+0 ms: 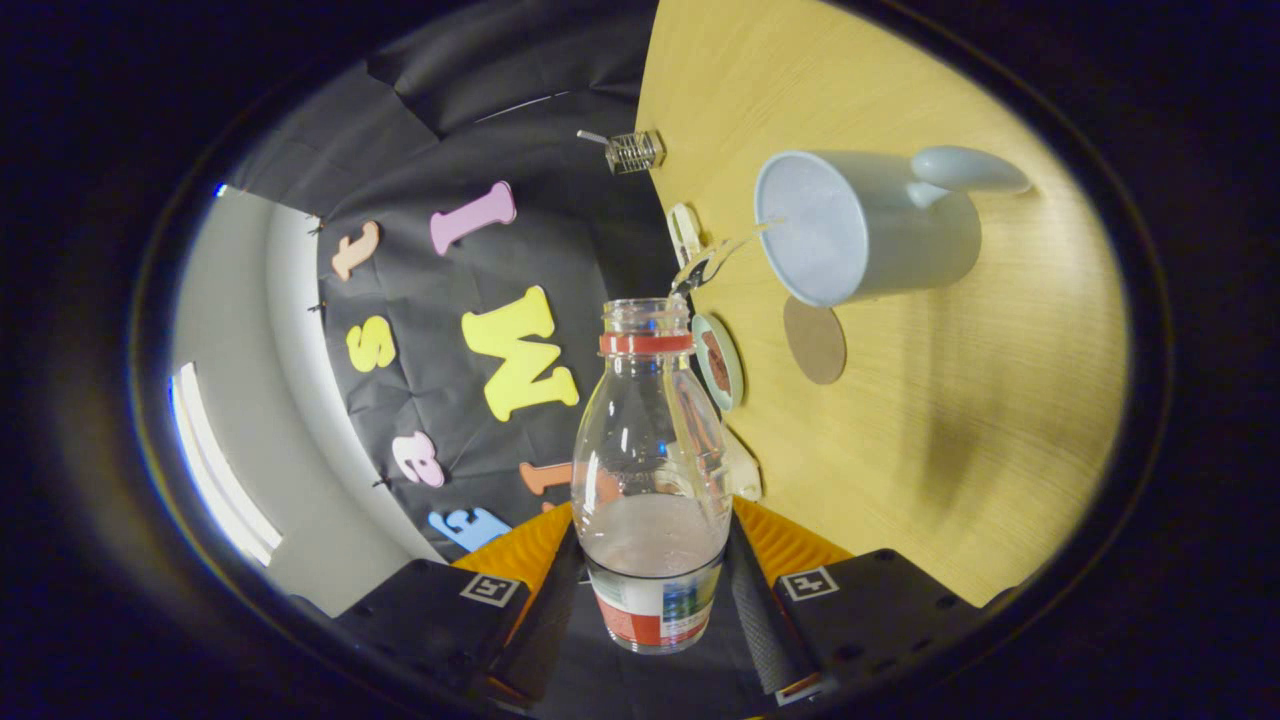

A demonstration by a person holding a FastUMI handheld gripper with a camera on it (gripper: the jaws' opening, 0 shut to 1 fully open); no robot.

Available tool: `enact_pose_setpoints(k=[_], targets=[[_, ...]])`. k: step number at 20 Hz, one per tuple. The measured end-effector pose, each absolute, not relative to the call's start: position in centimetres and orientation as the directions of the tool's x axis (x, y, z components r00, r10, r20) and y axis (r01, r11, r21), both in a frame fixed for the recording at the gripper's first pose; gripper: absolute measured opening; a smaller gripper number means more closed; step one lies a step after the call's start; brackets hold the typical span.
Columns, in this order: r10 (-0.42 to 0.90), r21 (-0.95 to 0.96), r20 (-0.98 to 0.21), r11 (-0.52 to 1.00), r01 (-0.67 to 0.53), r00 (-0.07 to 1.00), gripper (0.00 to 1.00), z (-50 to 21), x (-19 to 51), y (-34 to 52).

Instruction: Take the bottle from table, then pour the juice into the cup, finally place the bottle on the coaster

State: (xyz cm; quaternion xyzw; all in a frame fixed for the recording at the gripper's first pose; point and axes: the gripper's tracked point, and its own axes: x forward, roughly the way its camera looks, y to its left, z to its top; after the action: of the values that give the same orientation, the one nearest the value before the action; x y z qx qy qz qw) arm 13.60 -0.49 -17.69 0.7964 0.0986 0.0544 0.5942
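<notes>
Both fingers of hand-held gripper [655, 590] clamped on bottle [650, 470], tipped, stream reaching cup [860, 230] beyond

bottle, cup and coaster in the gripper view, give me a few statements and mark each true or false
1. The gripper is shut on the bottle, one finger on each side. True.
2. The bottle has its cap on. False: its mouth is open, with only a red ring at the neck.
3. Liquid is running from the bottle's mouth toward the cup. True.
4. The cup stands on the coaster. False: the round brown coaster lies bare on the table beside the cup.
5. The cup has no handle. False: a handle sticks out from its side.
</notes>
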Motion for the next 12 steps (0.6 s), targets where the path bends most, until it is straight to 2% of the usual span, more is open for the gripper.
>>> enact_pose_setpoints(k=[12], targets=[[0.222, 0.945, -0.004, -0.319, 0.076, 0.975, 0.80, -16.72, 13.89, -0.52]])
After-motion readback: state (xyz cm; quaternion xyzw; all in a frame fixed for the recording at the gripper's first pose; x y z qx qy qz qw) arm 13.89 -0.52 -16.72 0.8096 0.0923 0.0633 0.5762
